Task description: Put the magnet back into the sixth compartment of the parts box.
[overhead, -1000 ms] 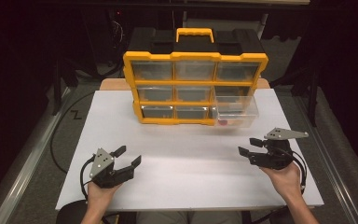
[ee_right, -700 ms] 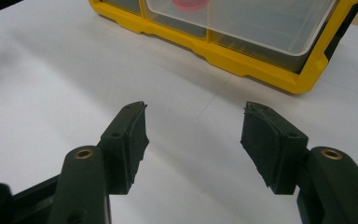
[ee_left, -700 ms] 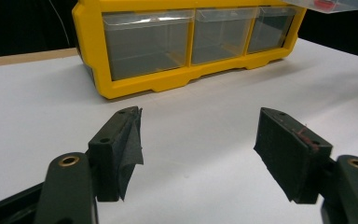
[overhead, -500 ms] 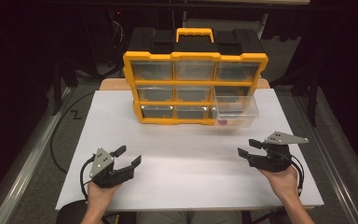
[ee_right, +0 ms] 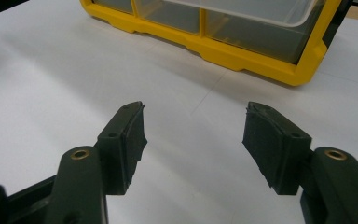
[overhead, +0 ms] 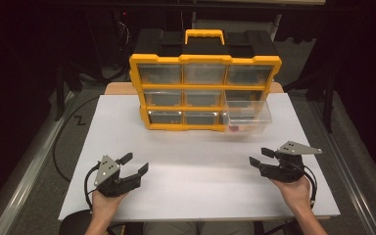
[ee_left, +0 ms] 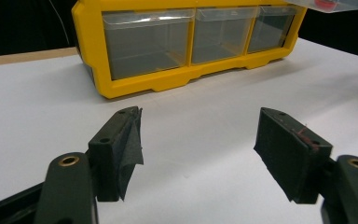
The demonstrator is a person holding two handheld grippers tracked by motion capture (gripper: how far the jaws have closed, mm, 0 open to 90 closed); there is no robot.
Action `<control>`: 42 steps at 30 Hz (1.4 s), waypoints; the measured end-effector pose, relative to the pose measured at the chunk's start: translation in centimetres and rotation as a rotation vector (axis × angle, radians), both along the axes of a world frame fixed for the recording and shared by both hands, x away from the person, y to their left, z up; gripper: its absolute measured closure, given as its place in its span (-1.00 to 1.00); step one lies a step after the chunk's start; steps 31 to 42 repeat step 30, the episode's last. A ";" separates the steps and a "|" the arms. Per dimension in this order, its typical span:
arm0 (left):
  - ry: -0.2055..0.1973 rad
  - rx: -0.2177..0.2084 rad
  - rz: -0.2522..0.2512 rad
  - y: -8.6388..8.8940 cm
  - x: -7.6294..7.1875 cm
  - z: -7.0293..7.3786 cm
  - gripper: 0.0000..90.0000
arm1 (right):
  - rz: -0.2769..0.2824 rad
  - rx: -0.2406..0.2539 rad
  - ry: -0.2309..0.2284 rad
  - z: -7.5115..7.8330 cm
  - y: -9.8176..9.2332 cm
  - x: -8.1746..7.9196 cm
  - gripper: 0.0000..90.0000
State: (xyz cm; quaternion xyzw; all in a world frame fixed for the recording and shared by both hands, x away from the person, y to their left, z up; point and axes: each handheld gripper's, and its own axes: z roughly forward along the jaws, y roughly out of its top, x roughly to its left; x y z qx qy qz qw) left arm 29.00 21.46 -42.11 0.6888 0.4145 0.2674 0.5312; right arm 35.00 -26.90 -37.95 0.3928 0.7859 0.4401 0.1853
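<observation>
We can't make out the small red thing (overhead: 234,129) in the pulled-out clear drawer (overhead: 248,117); it is too small in the high view, and the left gripper view cuts it (ee_left: 325,3) off at the top edge. The yellow organiser (overhead: 204,88) hides the far strip of the worktop (overhead: 186,161) behind it. In the right gripper view, the organiser (ee_right: 242,46) runs off the top, so we lose its upper rows. Both forearms leave the high view at the bottom.
</observation>
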 end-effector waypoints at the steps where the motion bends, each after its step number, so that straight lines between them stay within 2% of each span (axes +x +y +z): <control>1: -0.001 0.000 -0.001 0.0 0.0 0.0 -0.30 | 0.001 -0.002 -0.004 -0.1 0.0 0.0 -0.11; 6: 0.000 -0.004 0.001 0.1 0.1 0.0 -0.31 | -0.003 0.003 -0.014 -0.7 -0.2 0.1 -0.13; 18: 0.005 -0.001 0.003 0.0 0.1 -0.1 -0.30 | -0.037 0.047 -0.079 -2.4 -1.5 -0.1 -0.17; 29: 0.009 0.000 0.004 0.0 0.1 -0.1 -0.30 | -0.049 0.075 -0.115 -3.0 -2.3 -0.5 -0.20; 42: 0.008 0.000 0.004 0.0 0.1 -0.1 -0.30 | -0.051 0.077 -0.115 -3.0 -2.3 -0.5 -0.20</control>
